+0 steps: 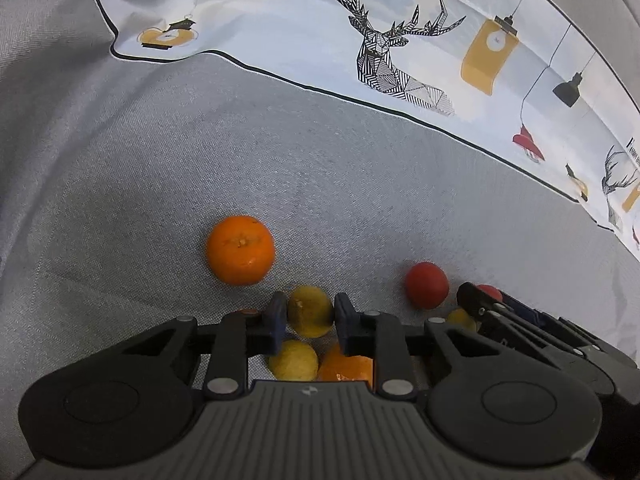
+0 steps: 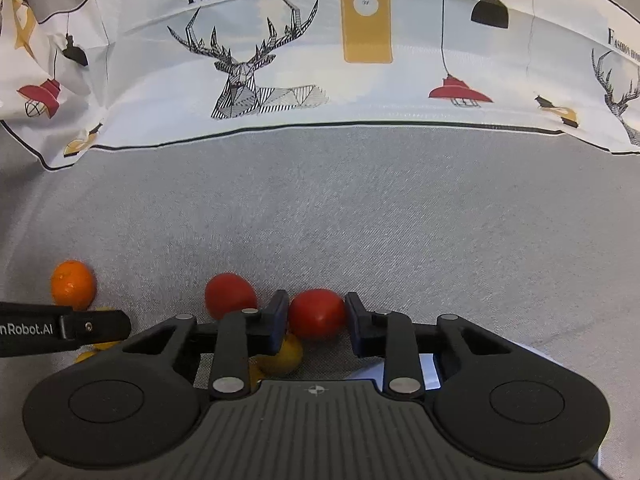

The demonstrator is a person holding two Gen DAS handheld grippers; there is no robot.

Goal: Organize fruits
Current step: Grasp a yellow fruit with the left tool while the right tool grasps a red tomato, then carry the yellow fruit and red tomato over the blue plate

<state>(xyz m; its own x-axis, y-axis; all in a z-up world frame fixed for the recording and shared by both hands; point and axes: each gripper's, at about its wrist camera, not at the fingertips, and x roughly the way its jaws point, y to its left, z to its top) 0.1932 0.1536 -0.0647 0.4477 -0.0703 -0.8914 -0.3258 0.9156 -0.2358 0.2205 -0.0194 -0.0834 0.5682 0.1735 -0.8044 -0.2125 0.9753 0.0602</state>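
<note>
While we hover over grey tabletop (image 2: 360, 208), left gripper (image 1: 307, 322) fingers pinch yellow fruit (image 1: 310, 311); right gripper (image 2: 317, 318) fingers pinch red fruit (image 2: 317, 313), both centred between fingers.

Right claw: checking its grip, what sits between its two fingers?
A red fruit sits between the right claw's fingers, pads against its sides, in the right wrist view.

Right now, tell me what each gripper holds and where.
Left gripper pinches a yellow fruit across its sides; right gripper pinches a red fruit likewise.
</note>
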